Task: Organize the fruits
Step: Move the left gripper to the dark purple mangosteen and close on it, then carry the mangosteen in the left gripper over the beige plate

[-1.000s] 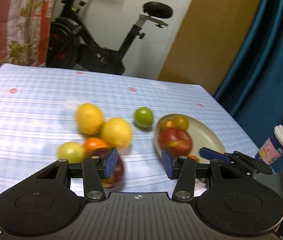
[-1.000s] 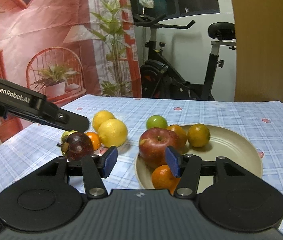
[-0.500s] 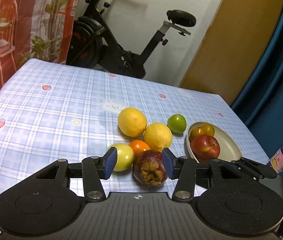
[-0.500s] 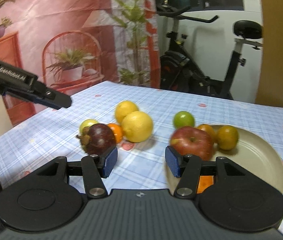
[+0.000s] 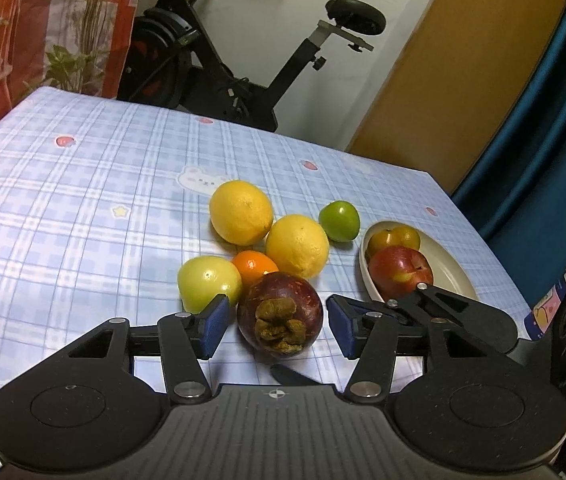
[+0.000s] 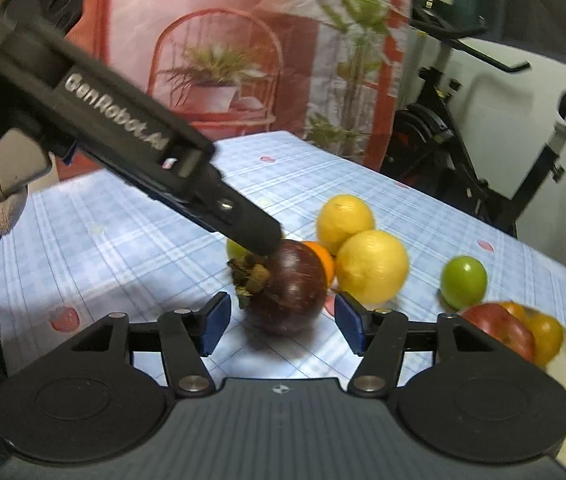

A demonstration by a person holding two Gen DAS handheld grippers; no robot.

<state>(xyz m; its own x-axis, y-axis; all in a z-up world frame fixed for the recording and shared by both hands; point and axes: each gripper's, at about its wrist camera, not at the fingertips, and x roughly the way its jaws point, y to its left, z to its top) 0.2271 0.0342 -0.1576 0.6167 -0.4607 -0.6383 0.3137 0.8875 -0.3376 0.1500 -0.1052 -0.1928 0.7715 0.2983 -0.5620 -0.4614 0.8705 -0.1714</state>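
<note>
Lying on the blue-and-white checked tablecloth (image 5: 83, 200): dark purple round mangosteen (image 5: 280, 314), dried brown calyx facing the left wrist camera, touching a small orange mandarin (image 5: 252, 266) behind it

Framing the mangosteen: left gripper (image 5: 278, 326), blue pads (image 5: 214, 326) standing apart on either side with a gap showing on both, jaws having just been opening

Approaching the same mangosteen from the other side: right gripper (image 6: 281, 322), blue pads likewise spread and clear of the fruit, jaws having just been opening

Resting nearby: two yellow lemons (image 5: 297, 245) touching each other, pale green round fruit (image 5: 208, 284) just beside the mandarin, small bright green round fruit (image 5: 339, 221) near the plate

Sitting in the cream oval plate (image 5: 453, 276): red apple (image 5: 399, 270) and an orange-yellow fruit (image 5: 393, 238) behind it

Reading "GenRobot.AI" in white letters along the black finger of the left gripper, seen in the right wrist view

Standing at the table's right edge: paper cup with white lid (image 5: 555, 300), print too small for reading

Standing behind the table: black exercise bike (image 5: 243, 60)
</note>
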